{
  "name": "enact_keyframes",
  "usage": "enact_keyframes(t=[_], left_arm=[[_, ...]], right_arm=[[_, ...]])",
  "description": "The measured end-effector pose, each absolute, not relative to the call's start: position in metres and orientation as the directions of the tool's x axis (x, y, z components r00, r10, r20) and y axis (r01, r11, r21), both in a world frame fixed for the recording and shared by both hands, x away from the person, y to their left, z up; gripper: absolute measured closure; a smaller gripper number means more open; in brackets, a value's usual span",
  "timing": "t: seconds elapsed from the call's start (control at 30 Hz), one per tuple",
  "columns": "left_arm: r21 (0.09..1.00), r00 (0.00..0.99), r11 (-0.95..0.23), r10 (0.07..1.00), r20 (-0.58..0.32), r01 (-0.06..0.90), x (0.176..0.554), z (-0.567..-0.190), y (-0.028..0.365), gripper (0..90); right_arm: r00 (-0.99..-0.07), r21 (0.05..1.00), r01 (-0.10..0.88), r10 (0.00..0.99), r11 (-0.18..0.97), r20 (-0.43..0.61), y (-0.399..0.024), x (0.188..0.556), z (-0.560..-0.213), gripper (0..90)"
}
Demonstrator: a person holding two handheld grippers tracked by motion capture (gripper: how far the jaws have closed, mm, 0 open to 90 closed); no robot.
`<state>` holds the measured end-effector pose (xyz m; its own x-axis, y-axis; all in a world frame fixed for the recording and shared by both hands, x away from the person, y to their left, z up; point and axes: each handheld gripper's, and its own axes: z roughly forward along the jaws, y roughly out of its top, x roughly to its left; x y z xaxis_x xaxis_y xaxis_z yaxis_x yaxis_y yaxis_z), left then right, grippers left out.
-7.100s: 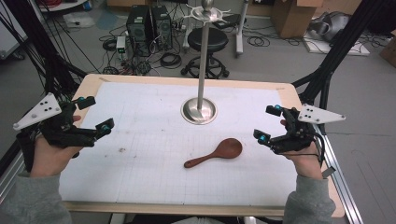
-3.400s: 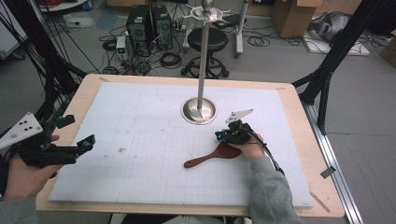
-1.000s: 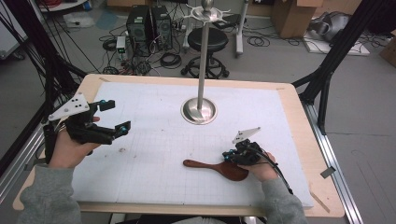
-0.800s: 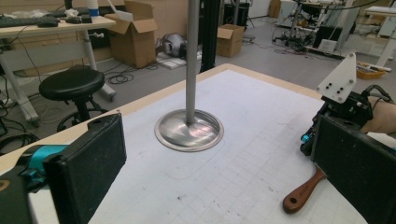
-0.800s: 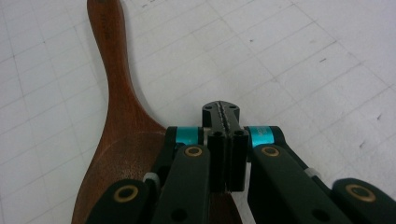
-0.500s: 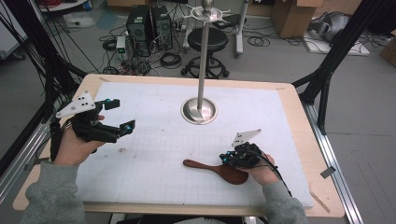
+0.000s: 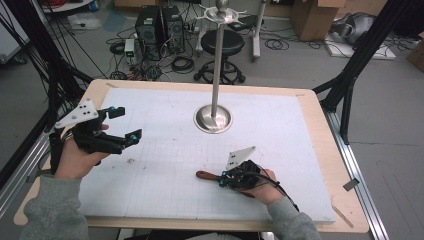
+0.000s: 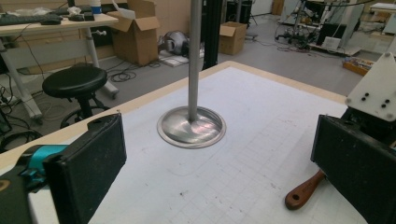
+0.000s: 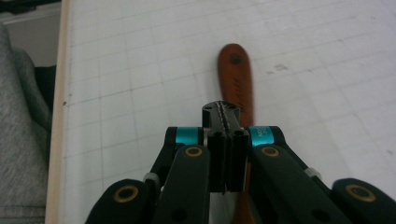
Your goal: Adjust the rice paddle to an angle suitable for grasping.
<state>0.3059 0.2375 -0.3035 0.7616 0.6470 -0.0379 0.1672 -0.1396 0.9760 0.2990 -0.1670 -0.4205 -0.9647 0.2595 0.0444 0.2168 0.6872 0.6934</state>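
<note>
Wooden spoon [image 7: 205, 175]: lies flat on the white mat [image 7: 165, 200] near the front edge of the table [image 7: 350, 220], right of centre, with its handle pointing towards the person's left. The bowl end is hidden under the right tongs [image 7: 222, 181].

Right tongs: jaws closed pad to pad directly over the handle, low to the mat. Whether they pinch the wood or merely rest above it cannot be told. Judged purpose: to control the spoon by its neck.

Left tongs [image 7: 126, 123]: jaws wide, nothing between them, held clear above the mat at the left edge, well apart from the spoon. Judged to be on standby.

Metal stand [image 7: 213, 119]: upright at the far middle, hooks at the top, a likely place for hanging the spoon.
</note>
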Motion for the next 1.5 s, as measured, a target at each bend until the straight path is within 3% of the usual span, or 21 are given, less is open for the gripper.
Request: enact_keyframes(t=[0.2, 0.63, 1.5], left_arm=[[0.975, 0.757, -0.142, 0.652, -0.038, 0.172, 0.304, -0.305, 0.239, 3.8], [0.974, 0.748, -0.144, 0.663, -0.037, 0.176, 0.301, -0.306, 0.243, 3.8], [0.971, 0.713, -0.143, 0.700, -0.040, 0.194, 0.290, -0.309, 0.260, 3.8]], right_arm=[[-0.979, 0.656, 0.175, 0.203, 0.734, 0.034, -0.150, 0.297, -0.428, 89.9], [-0.978, 0.643, 0.178, 0.204, 0.745, 0.035, -0.144, 0.301, -0.432, 89.9], [-0.936, 0.632, 0.274, 0.351, 0.725, 0.003, -0.144, 0.327, -0.431, 90.0]])
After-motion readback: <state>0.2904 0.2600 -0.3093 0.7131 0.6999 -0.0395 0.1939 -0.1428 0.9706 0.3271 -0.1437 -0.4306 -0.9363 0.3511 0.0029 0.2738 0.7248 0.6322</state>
